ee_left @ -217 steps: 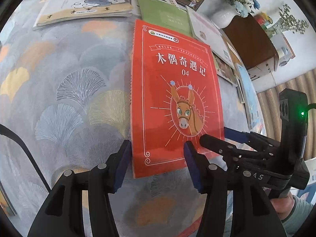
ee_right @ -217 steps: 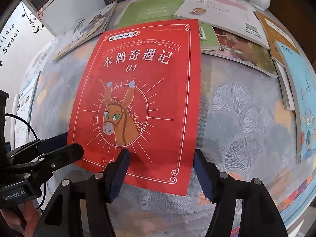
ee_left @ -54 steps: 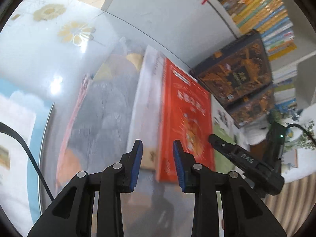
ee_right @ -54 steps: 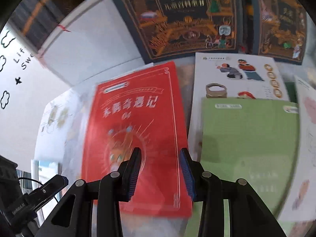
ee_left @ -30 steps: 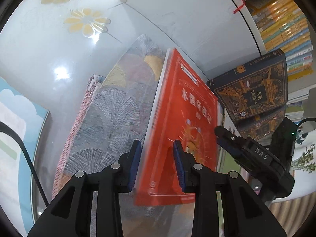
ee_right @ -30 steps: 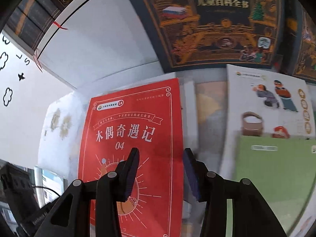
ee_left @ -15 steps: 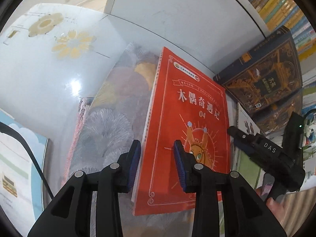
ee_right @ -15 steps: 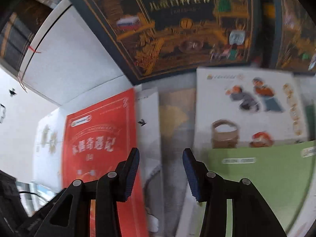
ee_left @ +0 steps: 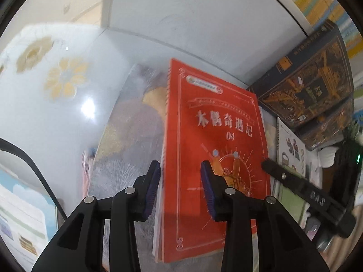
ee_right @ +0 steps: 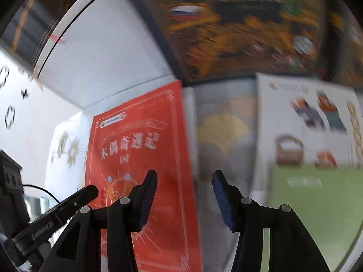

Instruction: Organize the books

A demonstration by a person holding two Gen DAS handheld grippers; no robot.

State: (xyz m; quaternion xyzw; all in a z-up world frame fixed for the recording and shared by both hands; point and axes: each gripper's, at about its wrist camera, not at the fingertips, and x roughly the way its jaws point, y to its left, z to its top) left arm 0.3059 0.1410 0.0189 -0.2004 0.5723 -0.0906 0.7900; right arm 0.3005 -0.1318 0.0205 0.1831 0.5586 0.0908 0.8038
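A shiny white floor (ee_left: pixel 45 104) with yellow flower shapes far below. A plain white wall panel (ee_left: pixel 192 22) behind the table. A table with a grey fan-pattern cloth (ee_left: pixel 127 149) under everything. Two big dark books with gold pictures (ee_left: pixel 310 83) standing against the back. A shelf of bright book spines (ee_left: pixel 335 9) up in the corner. Lying flat on the cloth near the table's far left corner: a red book (ee_left: pixel 213 158) on top of a white one. Beside it, past a strip of bare cloth, a white picture book (ee_right: pixel 301 122) and a green book (ee_right: pixel 313 215). Left gripper (ee_left: pixel 180 188): blue pads partly open over the red book's left edge, holding nothing. Right gripper (ee_right: pixel 185 195): jaws just opened wider, nothing between them, over the red book's right edge and the bare cloth.
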